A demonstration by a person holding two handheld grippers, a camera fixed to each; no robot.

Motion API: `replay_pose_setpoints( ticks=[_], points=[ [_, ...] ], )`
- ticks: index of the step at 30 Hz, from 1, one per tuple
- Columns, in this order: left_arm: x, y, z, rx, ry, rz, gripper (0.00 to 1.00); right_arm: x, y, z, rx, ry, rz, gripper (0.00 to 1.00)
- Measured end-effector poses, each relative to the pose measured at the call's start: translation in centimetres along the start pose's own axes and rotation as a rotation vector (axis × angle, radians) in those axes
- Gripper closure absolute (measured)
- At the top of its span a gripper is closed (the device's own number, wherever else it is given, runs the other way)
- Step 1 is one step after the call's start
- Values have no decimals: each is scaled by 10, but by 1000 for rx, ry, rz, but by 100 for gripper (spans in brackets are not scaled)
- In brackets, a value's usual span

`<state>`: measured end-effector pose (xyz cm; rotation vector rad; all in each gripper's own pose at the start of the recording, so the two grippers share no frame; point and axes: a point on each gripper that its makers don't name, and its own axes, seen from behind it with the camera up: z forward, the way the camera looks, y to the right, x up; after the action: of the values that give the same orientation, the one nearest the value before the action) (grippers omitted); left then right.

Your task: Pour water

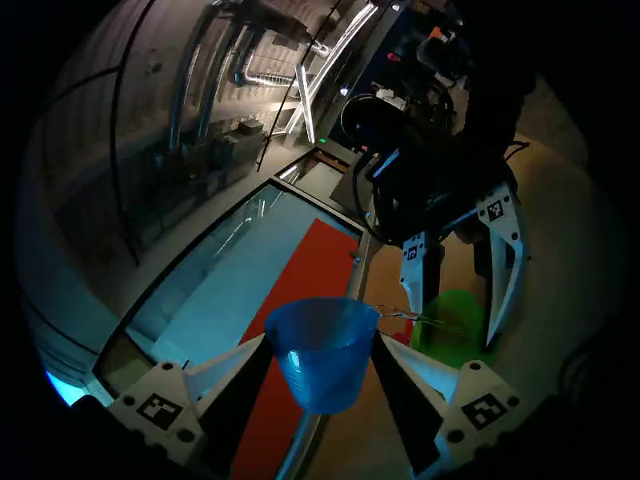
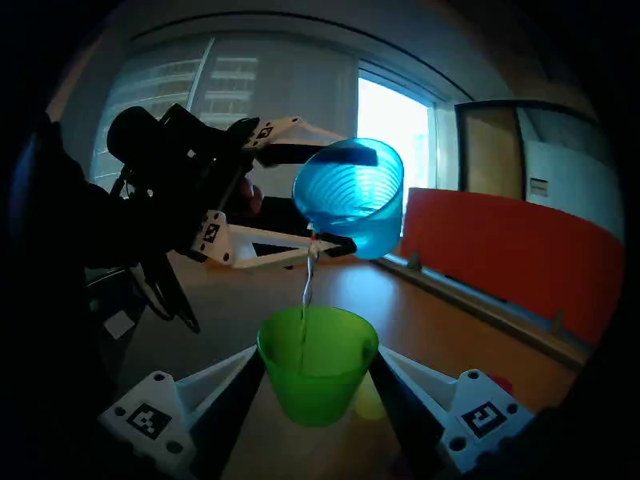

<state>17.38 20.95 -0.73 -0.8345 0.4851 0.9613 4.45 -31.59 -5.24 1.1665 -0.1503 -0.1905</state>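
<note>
Left fingers (image 1: 232, 362) clamp tilted blue cup (image 1: 322, 352); right fingers (image 2: 218, 376) hold green cup (image 2: 318, 378) beneath; red partition (image 2: 512, 240) behind.

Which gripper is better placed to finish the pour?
Left. The left gripper holds the tilted blue cup above the green cup, with a water stream falling into it; the right gripper holds the green cup upright below.
</note>
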Motion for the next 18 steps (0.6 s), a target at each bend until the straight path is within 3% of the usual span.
replay_pose_setpoints(
  ticks=[18],
  points=[
    [0,0,0,-2,-4,23,16,0,0,1,-1,4,4,10]
  ],
)
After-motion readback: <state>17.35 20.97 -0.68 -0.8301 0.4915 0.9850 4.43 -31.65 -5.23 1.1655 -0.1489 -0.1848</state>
